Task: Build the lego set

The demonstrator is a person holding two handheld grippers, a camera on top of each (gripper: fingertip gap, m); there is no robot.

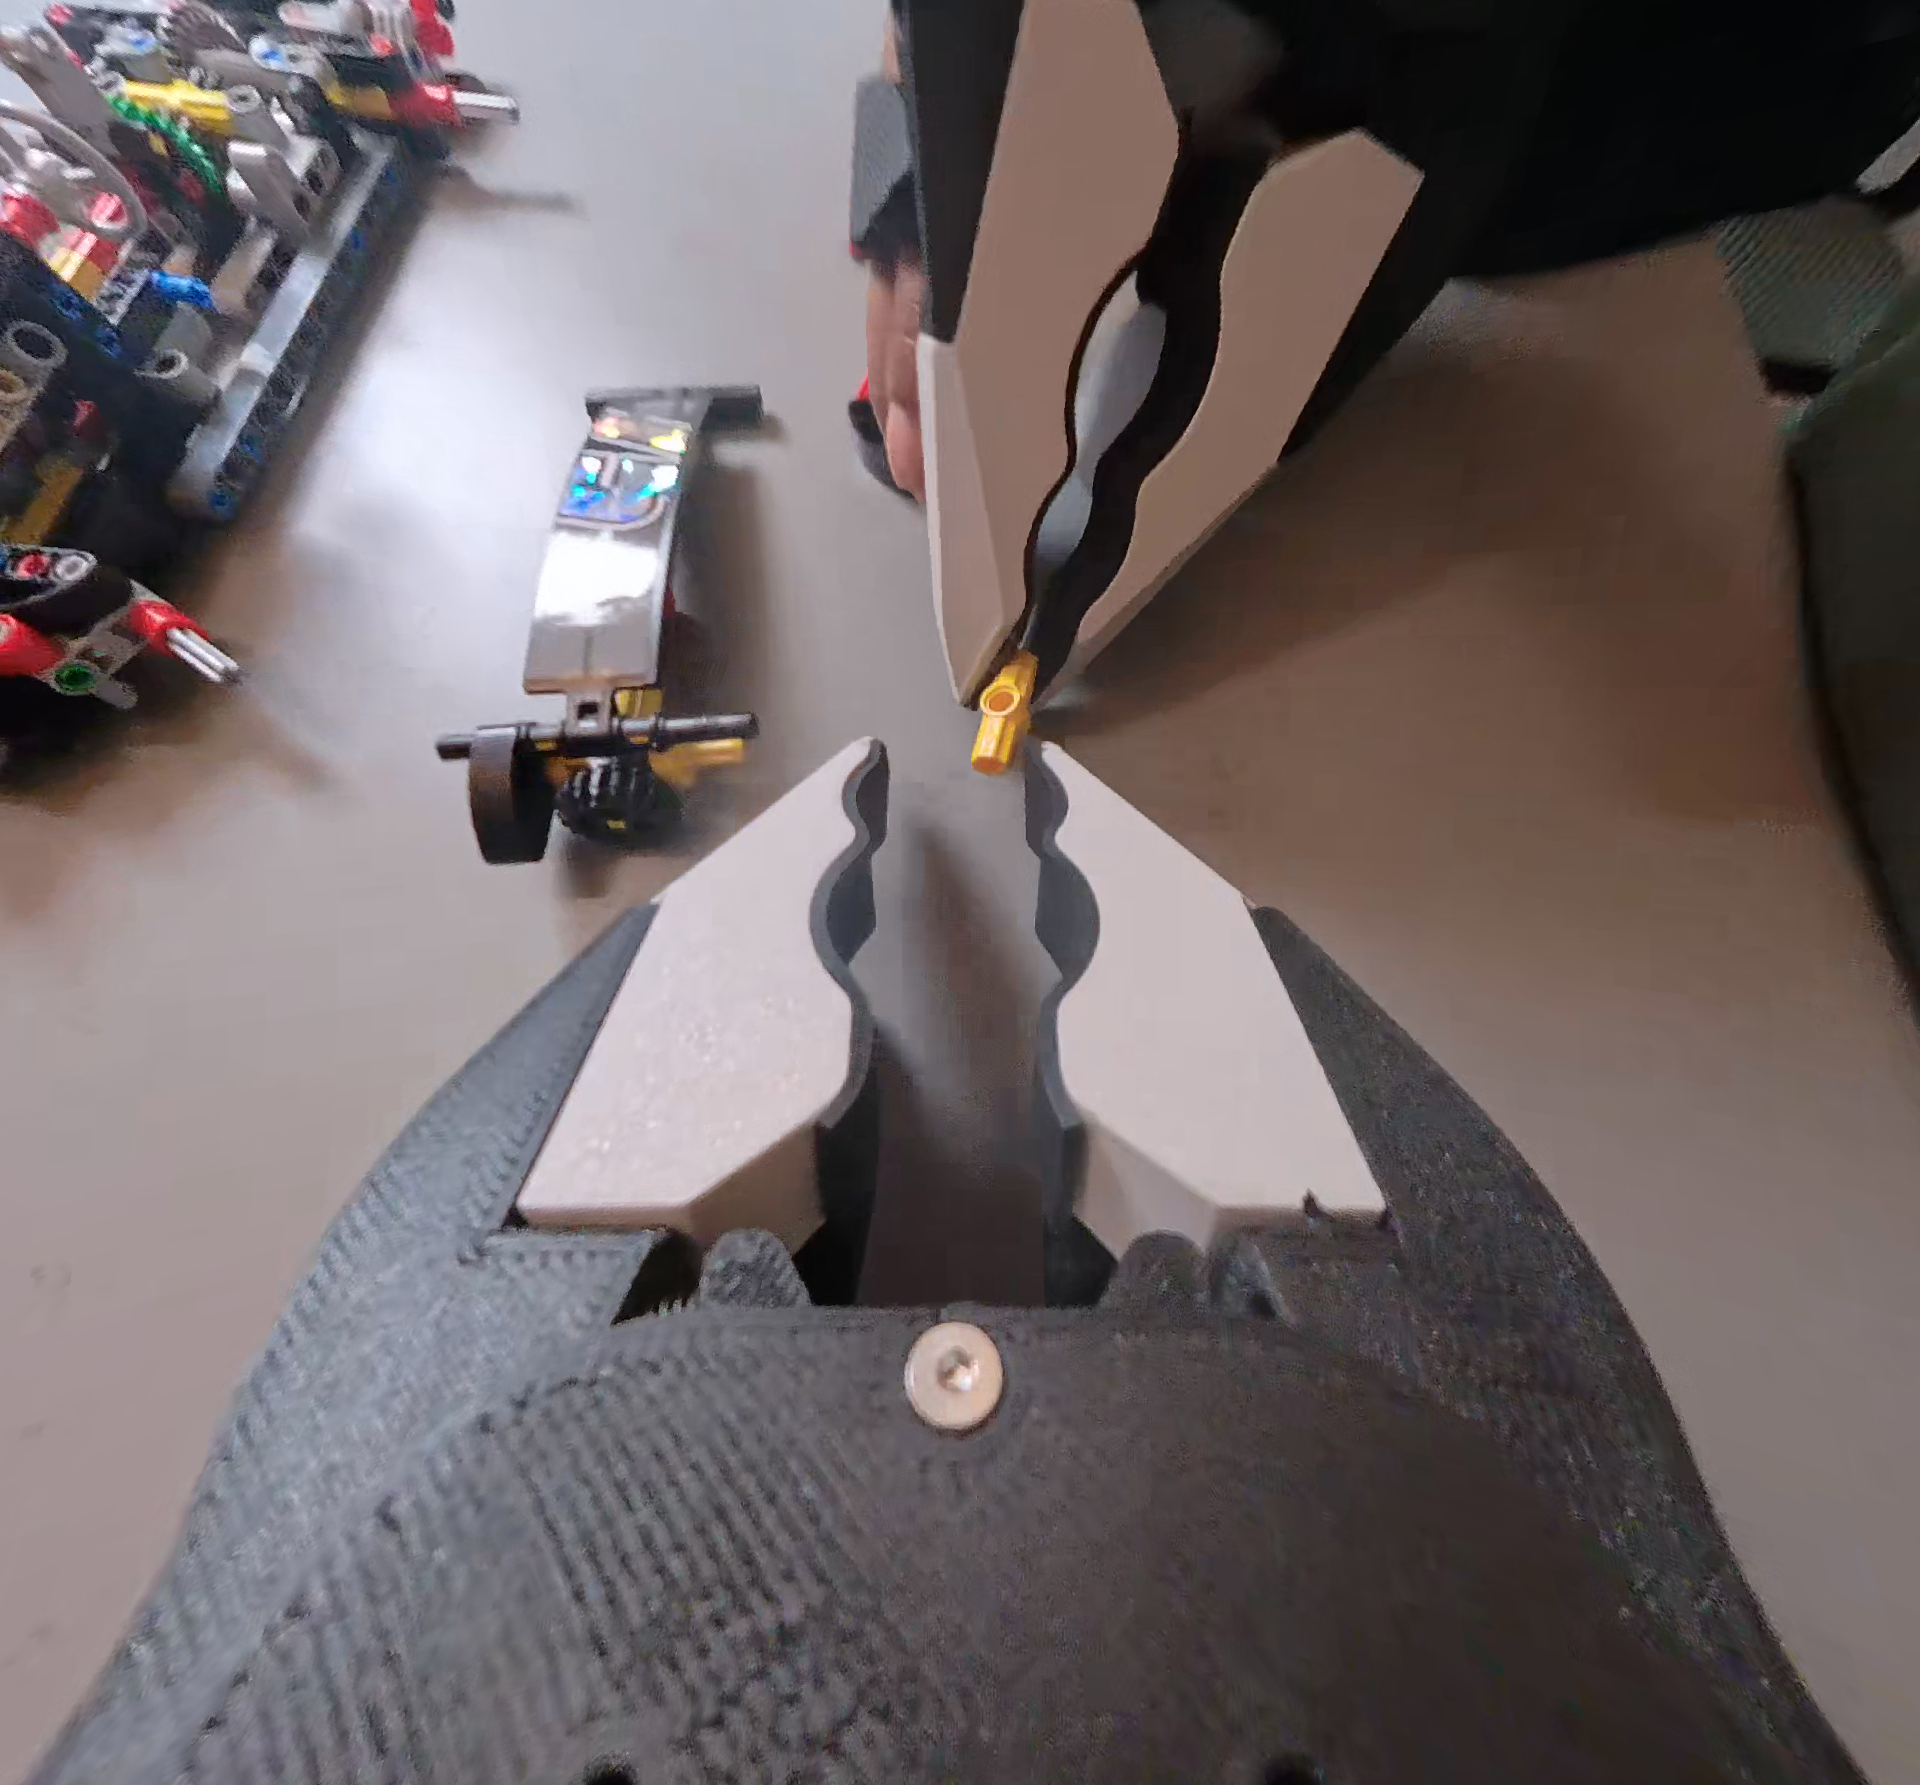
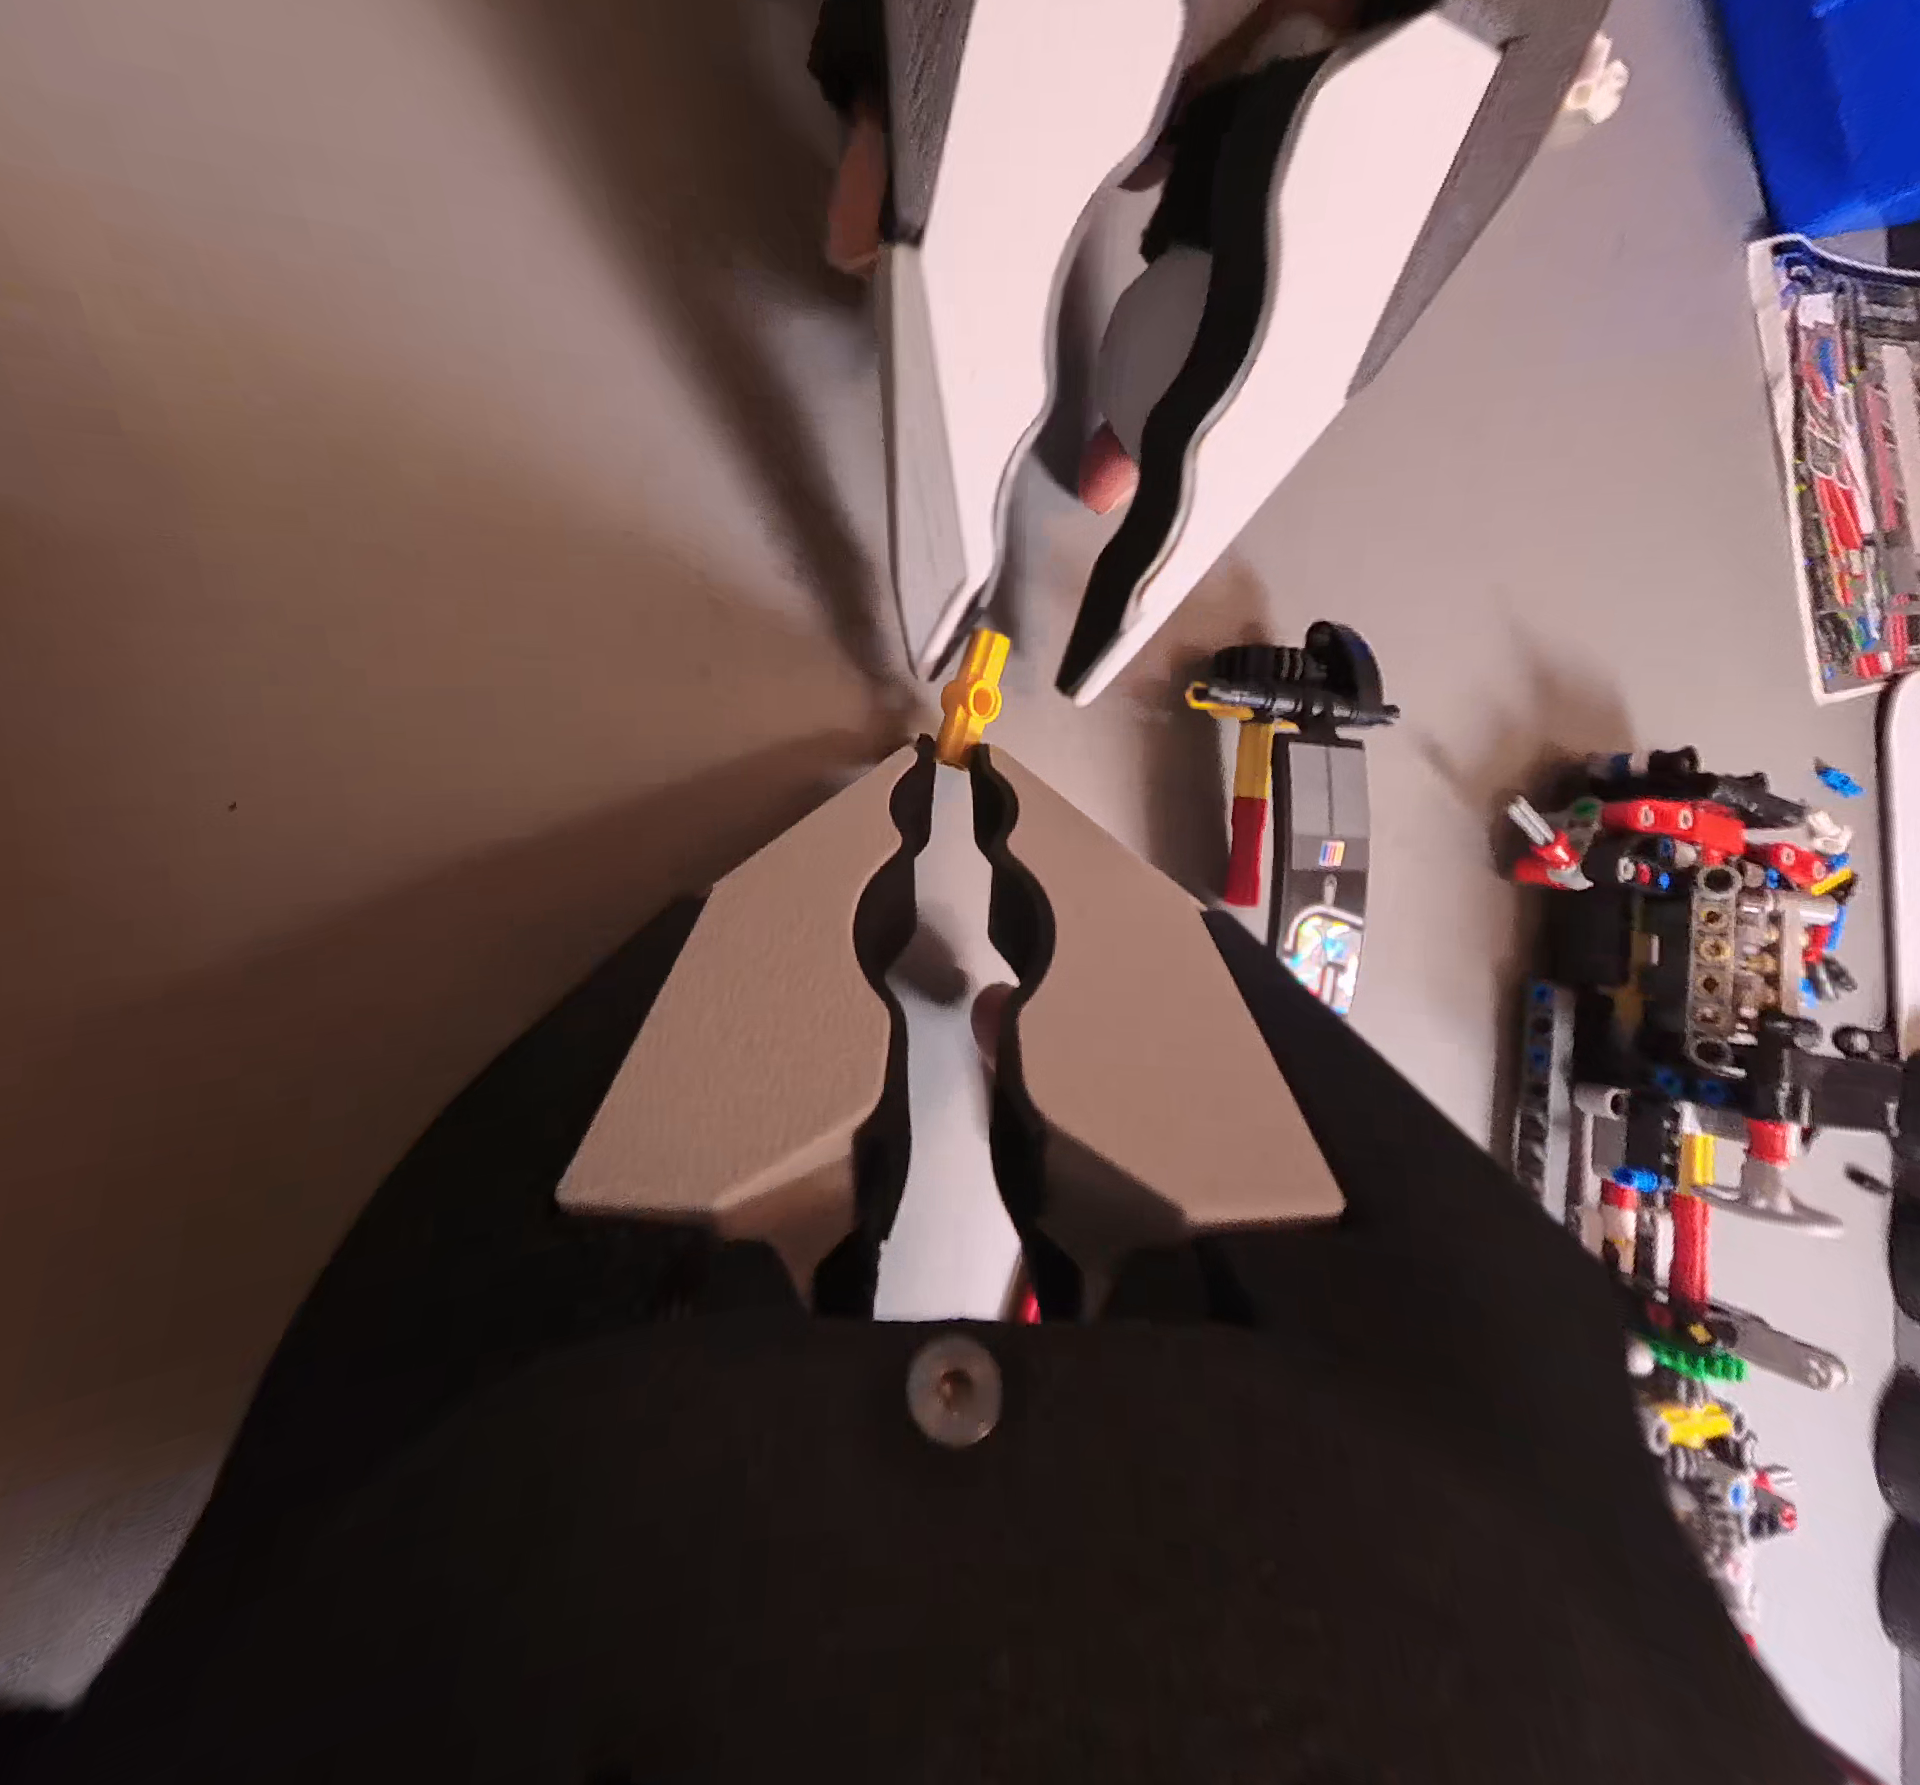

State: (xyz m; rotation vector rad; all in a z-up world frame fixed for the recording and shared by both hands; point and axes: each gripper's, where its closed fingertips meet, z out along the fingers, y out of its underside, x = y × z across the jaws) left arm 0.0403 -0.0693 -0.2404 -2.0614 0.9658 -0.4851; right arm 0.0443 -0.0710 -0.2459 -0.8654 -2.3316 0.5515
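Soft light — blurred, warped edges.

Table [image 2: 416, 385]: plain matte grey-beige top, lit bright in places and shadowed in others, and it carries everything else.
Blue box [image 2: 1829, 21]: hard plastic, standing at the table's far right corner in the right wrist view, cut off by the frame.
Printed sheet [image 2: 1849, 468]: white with small coloured pictures, lying flat on the table just nearer than the box.
Dark green shape [image 1: 1860, 592]: at the table's right edge in the left wrist view, blurred, possibly fabric.
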